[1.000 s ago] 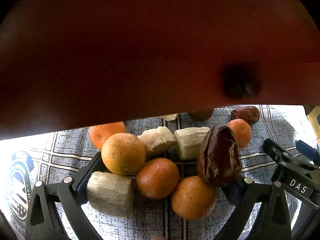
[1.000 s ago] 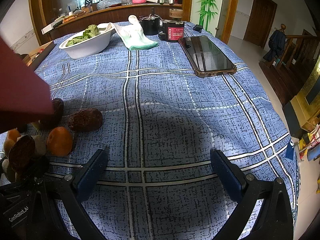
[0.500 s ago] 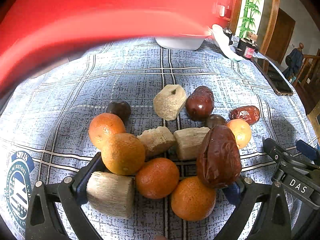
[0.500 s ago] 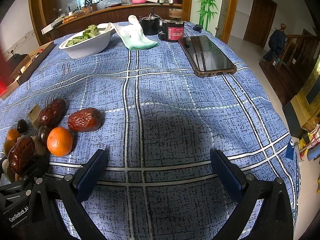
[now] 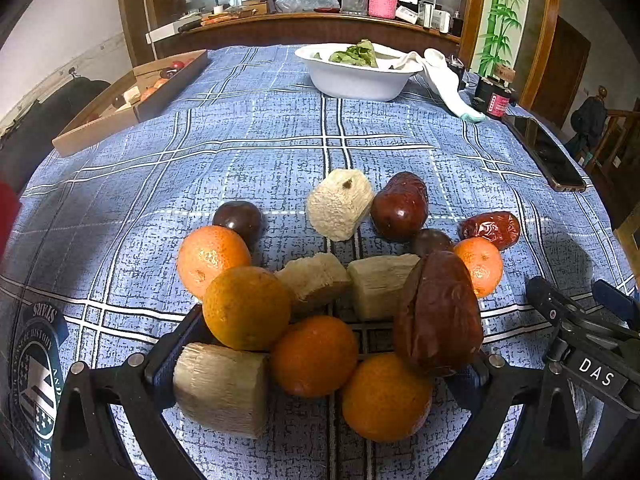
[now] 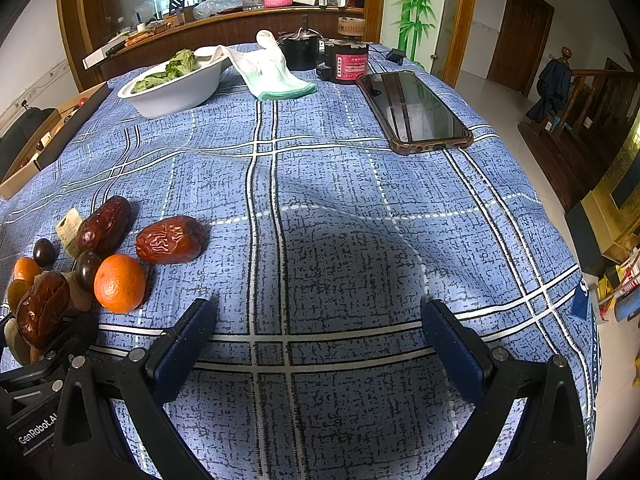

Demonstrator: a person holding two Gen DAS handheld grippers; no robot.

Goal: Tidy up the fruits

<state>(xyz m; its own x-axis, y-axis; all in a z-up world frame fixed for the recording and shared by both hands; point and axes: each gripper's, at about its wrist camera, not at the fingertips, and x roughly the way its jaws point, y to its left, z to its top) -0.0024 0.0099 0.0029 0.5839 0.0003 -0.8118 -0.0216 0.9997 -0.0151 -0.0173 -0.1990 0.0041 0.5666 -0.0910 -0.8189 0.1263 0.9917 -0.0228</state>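
Observation:
A heap of fruit lies on the blue checked cloth: several oranges, pale sugarcane chunks, wrinkled brown dates and small dark plums. My left gripper stands open at the near side of the heap, its fingers wide around the nearest orange and cane chunk without pinching them. My right gripper is open over bare cloth, right of the heap. An orange and a date lie just ahead to its left.
A cardboard tray holding a few fruits sits at the back left. At the back are a white bowl of greens, a white cloth and a dark jar. A phone lies back right.
A large red thing that covered the upper left wrist view has lifted away to the left and out of sight. The fruit and both grippers have stayed put.

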